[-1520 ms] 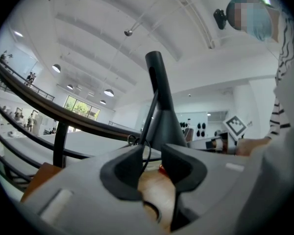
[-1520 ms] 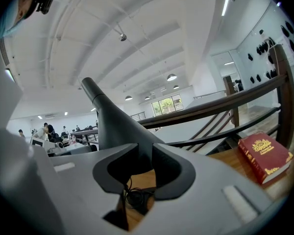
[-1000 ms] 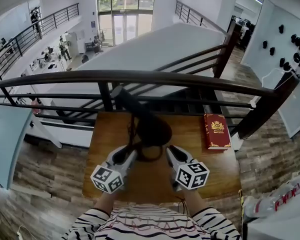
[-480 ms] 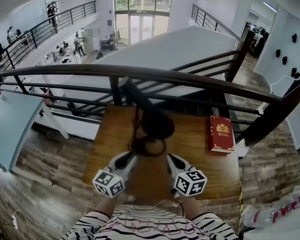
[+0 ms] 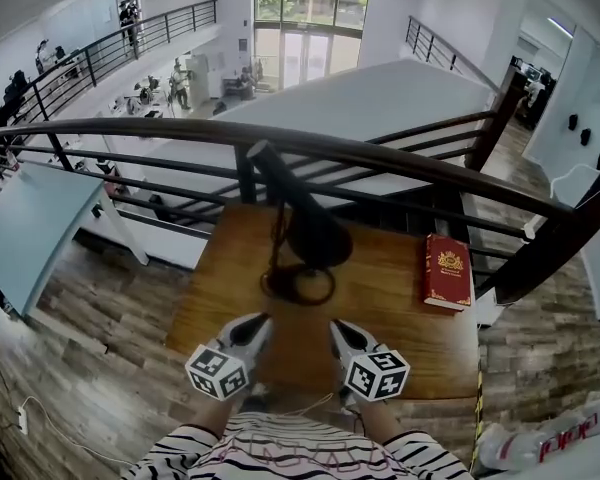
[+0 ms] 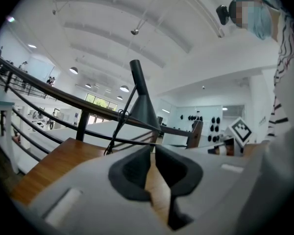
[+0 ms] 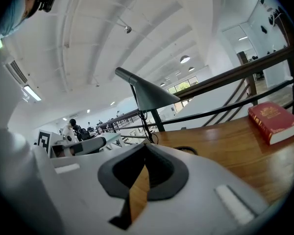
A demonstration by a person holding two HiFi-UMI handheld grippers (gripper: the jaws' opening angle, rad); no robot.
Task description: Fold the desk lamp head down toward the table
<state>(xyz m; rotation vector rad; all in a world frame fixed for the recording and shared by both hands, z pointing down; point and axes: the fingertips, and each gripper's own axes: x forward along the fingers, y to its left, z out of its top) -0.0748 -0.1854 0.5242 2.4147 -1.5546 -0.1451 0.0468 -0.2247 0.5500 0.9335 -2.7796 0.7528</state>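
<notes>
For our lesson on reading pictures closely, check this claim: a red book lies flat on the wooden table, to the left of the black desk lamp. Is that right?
Not quite. The red book does lie flat on the wooden table, but it is to the right of the black desk lamp, not the left. The head view shows this plainly.

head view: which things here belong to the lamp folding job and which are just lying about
For the job: desk lamp, wooden table, left tool (jaws closing, nothing between them), right tool (shut, empty).

Just lying about: red book, black railing.
</notes>
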